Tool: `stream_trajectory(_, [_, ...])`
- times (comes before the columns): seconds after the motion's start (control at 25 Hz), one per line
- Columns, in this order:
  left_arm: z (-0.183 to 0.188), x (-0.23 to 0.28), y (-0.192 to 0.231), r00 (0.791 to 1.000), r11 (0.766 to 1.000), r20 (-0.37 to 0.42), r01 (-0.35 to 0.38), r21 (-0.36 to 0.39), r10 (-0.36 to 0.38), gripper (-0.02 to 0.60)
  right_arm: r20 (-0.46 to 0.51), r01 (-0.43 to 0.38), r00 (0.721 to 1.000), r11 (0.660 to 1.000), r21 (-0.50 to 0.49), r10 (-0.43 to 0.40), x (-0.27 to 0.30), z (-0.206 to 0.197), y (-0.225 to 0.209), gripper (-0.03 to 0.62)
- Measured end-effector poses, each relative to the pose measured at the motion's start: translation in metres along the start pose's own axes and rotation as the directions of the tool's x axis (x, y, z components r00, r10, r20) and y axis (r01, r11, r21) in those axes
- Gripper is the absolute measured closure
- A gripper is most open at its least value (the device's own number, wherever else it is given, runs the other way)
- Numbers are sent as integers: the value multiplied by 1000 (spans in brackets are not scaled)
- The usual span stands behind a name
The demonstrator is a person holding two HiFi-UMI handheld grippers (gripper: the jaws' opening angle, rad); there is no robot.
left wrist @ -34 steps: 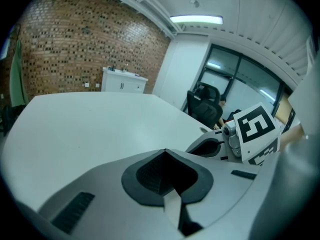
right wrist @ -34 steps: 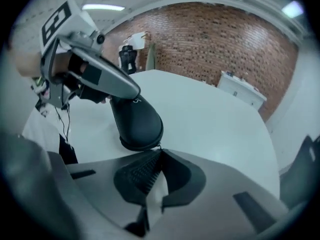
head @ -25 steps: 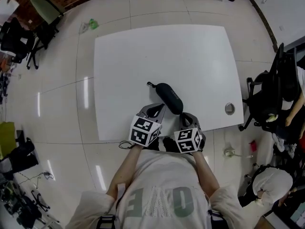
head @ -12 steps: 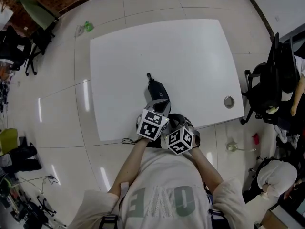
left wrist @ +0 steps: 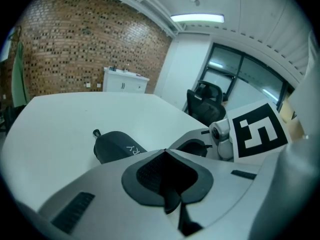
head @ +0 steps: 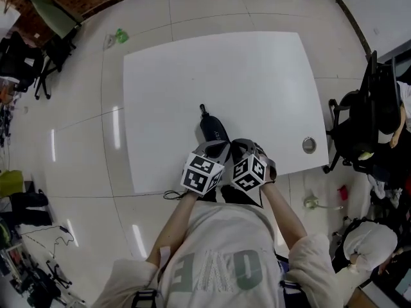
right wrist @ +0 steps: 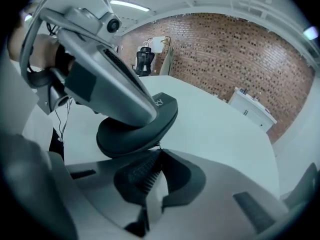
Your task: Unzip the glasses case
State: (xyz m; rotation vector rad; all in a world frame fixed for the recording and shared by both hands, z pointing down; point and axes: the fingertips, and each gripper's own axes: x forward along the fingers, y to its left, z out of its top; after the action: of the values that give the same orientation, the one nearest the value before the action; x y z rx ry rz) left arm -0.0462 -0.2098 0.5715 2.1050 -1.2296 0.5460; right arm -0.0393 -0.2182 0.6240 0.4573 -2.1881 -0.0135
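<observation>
A black glasses case (head: 212, 129) lies near the front edge of the white table (head: 257, 76). The left gripper (left wrist: 165, 153) rests across it, jaws closed on nothing. The right gripper (right wrist: 160, 152) is pinched on the zip pull (right wrist: 159, 145). An office chair (head: 363, 127) stands to the right.

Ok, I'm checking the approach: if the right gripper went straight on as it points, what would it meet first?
The glasses case: the right gripper, jaws together, points right at its near edge, below the left gripper lying over it. They may already touch; depth is unclear.
</observation>
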Motion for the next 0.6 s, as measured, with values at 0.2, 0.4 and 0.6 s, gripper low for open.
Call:
stream_trajectory(0.2, [14, -19, 17, 997, 997, 31, -65, -38, 66, 583, 15, 53, 998, 992, 113, -55, -5, 10, 13, 594])
stream_trajectory(0.4, [11, -19, 25, 996, 996, 6, -85, -11, 85, 583, 57, -72, 996, 994, 80, 68, -4, 26, 64, 594])
stream_trajectory(0.6, [2, -17, 25, 998, 998, -7, -61, -31, 60, 583, 36, -66, 997, 990, 126, 62, -4, 19, 60, 594])
